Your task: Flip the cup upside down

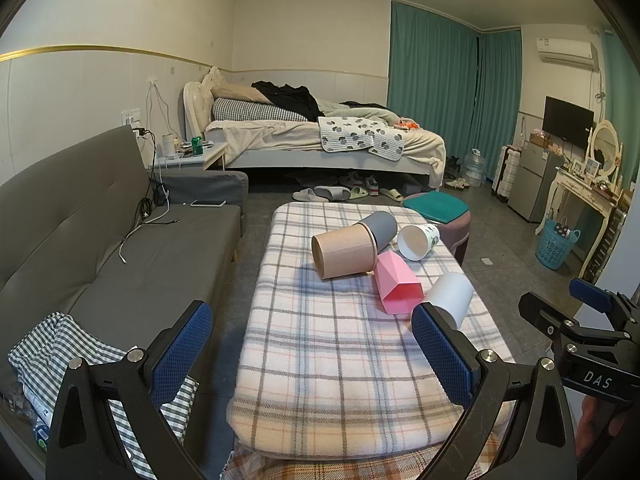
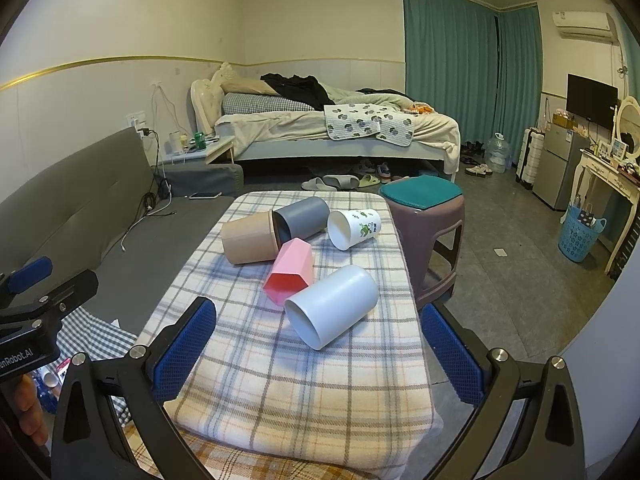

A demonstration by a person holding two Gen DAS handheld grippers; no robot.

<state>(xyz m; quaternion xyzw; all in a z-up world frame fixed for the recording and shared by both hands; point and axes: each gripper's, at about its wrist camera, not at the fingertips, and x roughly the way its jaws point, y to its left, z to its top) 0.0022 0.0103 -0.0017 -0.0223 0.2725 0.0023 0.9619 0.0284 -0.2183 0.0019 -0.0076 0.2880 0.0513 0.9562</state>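
Several cups lie on their sides on a plaid-covered table [image 2: 304, 380]: a tan cup [image 2: 250, 240], a dark grey cup [image 2: 304, 216], a white cup with a green print [image 2: 356, 227], a pink faceted cup [image 2: 290, 270] and a plain white cup [image 2: 332, 312], nearest to me. The same cups show in the left wrist view: tan [image 1: 344, 250], grey [image 1: 380, 229], printed [image 1: 418, 240], pink [image 1: 396, 288], plain white [image 1: 450, 298]. My left gripper [image 1: 312, 356] is open and empty above the table's near end. My right gripper [image 2: 318, 356] is open and empty, just short of the plain white cup.
A grey sofa [image 1: 120, 248] with cables and a phone stands left of the table. A purple stool with a teal cushion [image 2: 424, 216] stands at its far right. A bed [image 2: 320, 128], shoes, a blue basket [image 2: 578, 236] and a dresser lie beyond.
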